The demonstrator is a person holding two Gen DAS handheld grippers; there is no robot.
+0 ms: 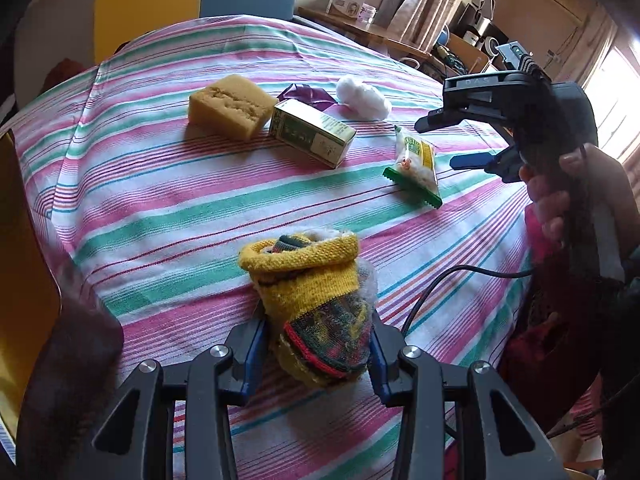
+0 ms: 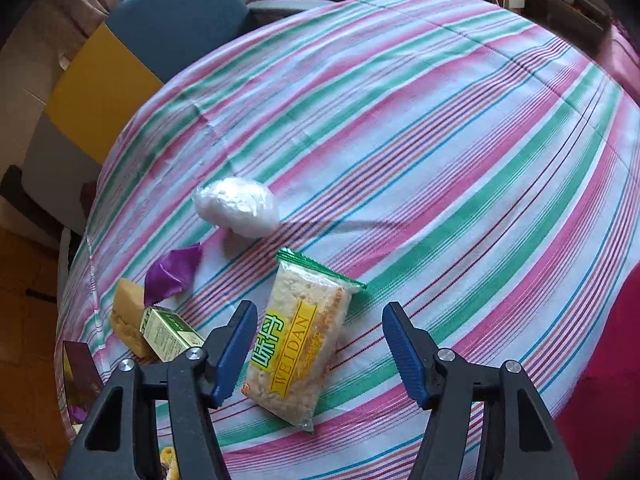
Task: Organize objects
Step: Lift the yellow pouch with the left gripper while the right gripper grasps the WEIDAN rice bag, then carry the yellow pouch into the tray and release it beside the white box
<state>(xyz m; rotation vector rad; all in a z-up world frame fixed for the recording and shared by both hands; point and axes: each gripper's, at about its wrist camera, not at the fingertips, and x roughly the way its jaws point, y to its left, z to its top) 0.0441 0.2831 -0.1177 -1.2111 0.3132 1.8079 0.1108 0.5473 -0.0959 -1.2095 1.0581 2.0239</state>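
Observation:
My left gripper [image 1: 316,336] is shut on a yellow and multicoloured knitted sock bundle [image 1: 316,292] that rests on the striped tablecloth [image 1: 160,200]. My right gripper [image 2: 320,332] is open, its jaws on either side of a WEIDAN snack packet [image 2: 300,344] and above it; that gripper also shows in the left wrist view [image 1: 444,142] beside the packet [image 1: 416,162]. A yellow sponge [image 1: 232,106], a green and white box [image 1: 312,132], a purple wrapper [image 1: 308,96] and a white cotton wad [image 1: 362,98] lie further back.
A blue chair back [image 2: 176,16] and a yellow panel [image 2: 100,88] stand beyond the table's far edge. A black cable [image 1: 448,280] crosses the cloth at right. A cluttered wooden shelf [image 1: 360,28] stands behind the table.

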